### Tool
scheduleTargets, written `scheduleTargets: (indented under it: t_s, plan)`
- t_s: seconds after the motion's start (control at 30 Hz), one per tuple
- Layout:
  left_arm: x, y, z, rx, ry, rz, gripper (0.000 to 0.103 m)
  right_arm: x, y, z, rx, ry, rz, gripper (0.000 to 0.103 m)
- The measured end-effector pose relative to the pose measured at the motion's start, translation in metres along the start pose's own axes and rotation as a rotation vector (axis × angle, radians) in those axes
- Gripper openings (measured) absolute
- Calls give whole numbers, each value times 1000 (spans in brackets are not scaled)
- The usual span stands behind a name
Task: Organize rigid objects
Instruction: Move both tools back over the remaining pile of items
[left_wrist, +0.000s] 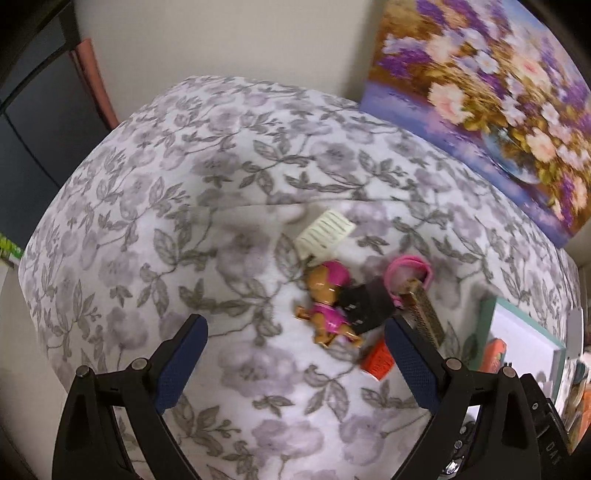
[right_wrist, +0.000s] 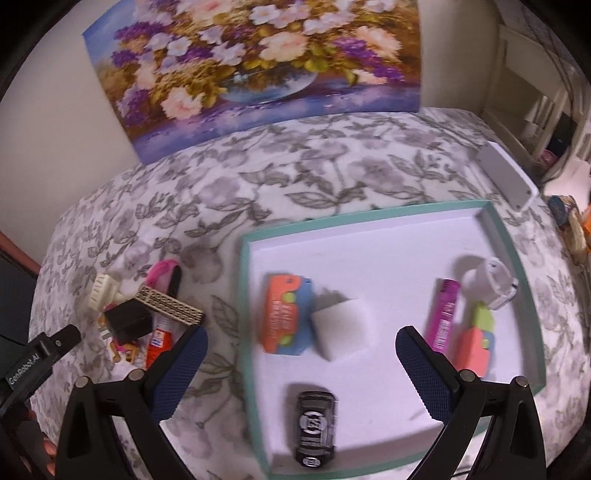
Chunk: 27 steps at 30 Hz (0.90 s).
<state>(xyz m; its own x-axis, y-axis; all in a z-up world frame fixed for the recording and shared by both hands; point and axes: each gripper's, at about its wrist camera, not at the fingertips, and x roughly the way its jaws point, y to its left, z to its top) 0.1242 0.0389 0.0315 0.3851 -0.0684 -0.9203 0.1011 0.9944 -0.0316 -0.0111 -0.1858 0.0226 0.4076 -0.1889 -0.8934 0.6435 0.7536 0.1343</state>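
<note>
Looking along your right gripper (right_wrist: 301, 360), you have the floral-covered bed (right_wrist: 332, 166) spread under everything, with a flower painting (right_wrist: 255, 62) leaning on the wall beyond it. Straight ahead of your right fingers, spread wide and holding nothing, lies the teal-rimmed tray (right_wrist: 369, 214). Inside it, an orange-and-blue packet (right_wrist: 282, 314) sits ahead of the left finger, touching a white block (right_wrist: 341, 328). A pink tube (right_wrist: 443, 314), a pink-and-green toy (right_wrist: 476, 339) and a white plastic piece (right_wrist: 491, 284) lie just beyond the right finger. A black toy car (right_wrist: 314, 428) rests between the fingers, close to you.

Your left gripper (left_wrist: 295, 360) is also spread wide and empty. Ahead of it, nearer the right finger, the loose things sit in a tight heap on the bed: a cream comb-like piece (left_wrist: 325, 232) farthest, then a pink-suited dog figure (left_wrist: 328, 302) touching a black block (left_wrist: 365, 302), a pink ring (left_wrist: 406, 269), a tan perforated bar (left_wrist: 424, 310) running alongside the right finger, and an orange box (left_wrist: 378, 363) partly hidden by that finger.
</note>
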Motion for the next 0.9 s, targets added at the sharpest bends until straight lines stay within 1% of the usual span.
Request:
scheduleTargets:
  t_s: [0.2,0.33,0.5,0.63,0.77,0.9]
  plan:
    - [10,18,7,-36,22,14,97,15,31,-2,-46,19,76,103]
    - [22,29,8,-83,58,1,97,28,56,-8,-105,46,119,103]
    - [32,31,9,-123,84,-21,97,40,77,-11,-172,54,141,103]
    - [34,30,12,-147,80,-45,96,49,79,-6,-163,62,164,103]
    - [36,25,15,-157,78,-68,96,56,77,1,-112,69,189,103]
    - [40,16,17,-158,79,-110,96,58,80,10,-88,49,205,103]
